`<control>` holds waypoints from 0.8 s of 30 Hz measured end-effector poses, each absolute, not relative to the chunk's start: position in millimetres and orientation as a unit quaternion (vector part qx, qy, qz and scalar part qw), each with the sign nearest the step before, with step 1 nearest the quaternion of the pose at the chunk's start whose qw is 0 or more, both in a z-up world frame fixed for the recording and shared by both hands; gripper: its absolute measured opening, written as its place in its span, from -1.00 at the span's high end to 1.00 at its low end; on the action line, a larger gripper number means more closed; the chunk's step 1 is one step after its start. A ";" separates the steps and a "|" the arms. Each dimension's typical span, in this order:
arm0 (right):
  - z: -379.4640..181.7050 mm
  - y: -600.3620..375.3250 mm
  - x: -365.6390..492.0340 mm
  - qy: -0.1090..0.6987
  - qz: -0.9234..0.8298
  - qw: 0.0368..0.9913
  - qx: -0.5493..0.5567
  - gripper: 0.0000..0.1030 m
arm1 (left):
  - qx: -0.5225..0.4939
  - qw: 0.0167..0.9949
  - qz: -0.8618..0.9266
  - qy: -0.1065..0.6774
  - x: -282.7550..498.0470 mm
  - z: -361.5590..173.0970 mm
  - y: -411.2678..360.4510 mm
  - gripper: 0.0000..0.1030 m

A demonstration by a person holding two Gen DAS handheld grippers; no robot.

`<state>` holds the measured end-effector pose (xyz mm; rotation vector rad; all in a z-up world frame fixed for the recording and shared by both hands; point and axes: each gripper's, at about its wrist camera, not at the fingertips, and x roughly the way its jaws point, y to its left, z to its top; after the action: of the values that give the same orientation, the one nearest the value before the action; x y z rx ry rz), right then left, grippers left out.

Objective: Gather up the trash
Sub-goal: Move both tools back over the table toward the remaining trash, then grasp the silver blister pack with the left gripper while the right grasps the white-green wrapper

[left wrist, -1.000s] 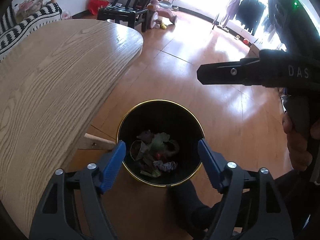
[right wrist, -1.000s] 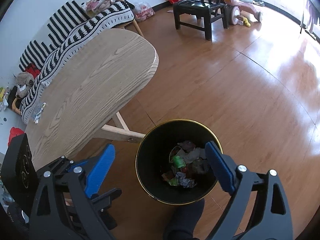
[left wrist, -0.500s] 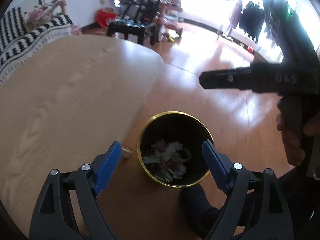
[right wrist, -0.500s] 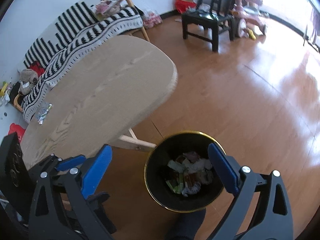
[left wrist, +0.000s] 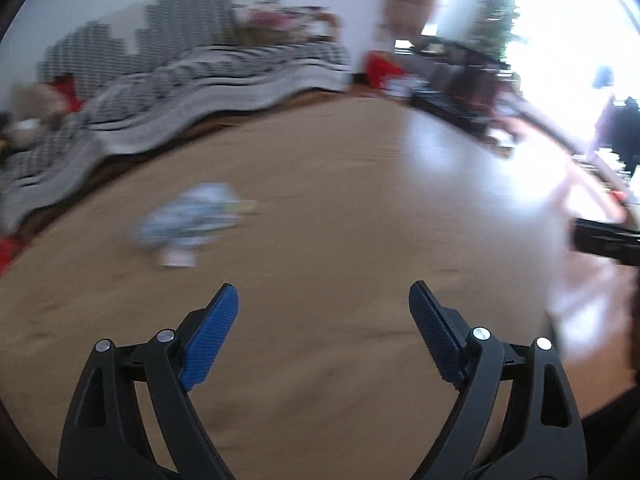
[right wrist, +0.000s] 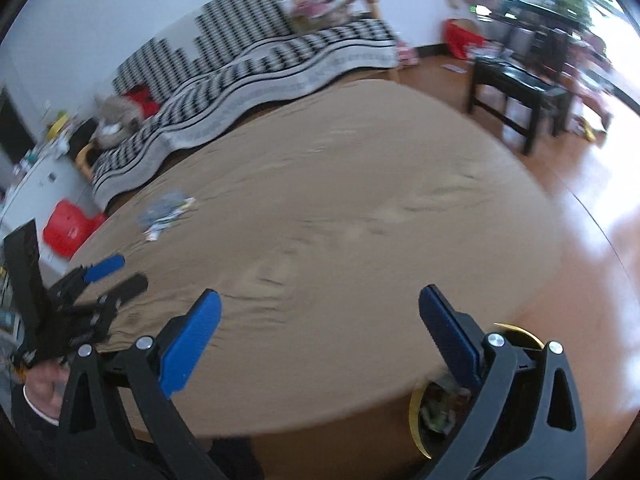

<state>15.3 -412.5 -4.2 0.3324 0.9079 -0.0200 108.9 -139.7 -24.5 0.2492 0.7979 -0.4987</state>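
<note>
The left gripper (left wrist: 322,306) hangs over the wooden tabletop (left wrist: 360,208), its blue-padded jaws opening with nothing between them. The right gripper (right wrist: 320,314) is spread wide and empty, angled down over the tabletop's near edge.

Ahead and to the left of the left gripper, well clear of its pads, a crumpled pale wrapper (left wrist: 192,216) lies flat on the tabletop near the far-left edge, the side toward the sofa. It is smeared by blur; its long axis seems to run from near-left to far-right, with a small white scrap at its near end. The right wrist view shows the same wrapper (right wrist: 166,212) beyond the left gripper (right wrist: 114,274).

The tabletop between grippers and wrapper is bare. A striped sofa (right wrist: 248,76) stands behind the table, a dark chair (right wrist: 520,84) off the far-right corner, and a gold-rimmed black bin (right wrist: 416,416) holding trash sits on the floor below the near edge, partly behind the right gripper's finger.
</note>
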 end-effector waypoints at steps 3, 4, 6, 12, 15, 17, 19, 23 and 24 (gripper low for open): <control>-8.7 -363.4 50.5 0.444 0.024 0.886 0.133 -0.86 | 0.147 0.899 -0.170 0.376 143.7 -32.2 -95.2 -0.65; -12.2 -344.4 63.6 0.448 0.035 0.885 0.122 -0.86 | 0.148 0.899 -0.158 0.381 154.6 -34.2 -84.4 -0.65; -19.6 -320.6 79.1 0.458 0.050 0.881 0.111 -0.86 | 0.132 0.900 -0.145 0.389 177.2 -32.4 -64.8 -0.65; -44.6 -271.6 119.8 0.488 0.088 0.864 0.092 -0.86 | 0.094 0.896 -0.147 0.409 230.2 -41.7 -44.0 -0.64; -51.5 -259.2 137.0 0.494 0.103 0.858 0.099 -0.86 | 0.115 0.889 -0.162 0.412 252.2 -54.9 -59.4 -0.64; -53.4 -257.2 141.5 0.495 0.110 0.856 0.102 -0.86 | 0.142 0.885 -0.172 0.408 261.1 -61.8 -68.6 -0.64; -55.9 -252.5 149.6 0.497 0.119 0.853 0.106 -0.86 | 0.152 0.884 -0.178 0.405 268.3 -63.9 -77.6 -0.64; -59.1 -246.5 159.6 0.501 0.133 0.848 0.108 -0.86 | 0.179 0.876 -0.197 0.403 278.5 -70.1 -97.9 -0.62; -60.3 -245.7 162.8 0.502 0.135 0.847 0.109 -0.86 | 0.187 0.874 -0.199 0.403 279.9 -72.3 -101.2 -0.49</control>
<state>162.8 -245.7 -60.3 0.2301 1.0588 0.2836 279.9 -101.2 -72.3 0.3909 0.8412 -0.4152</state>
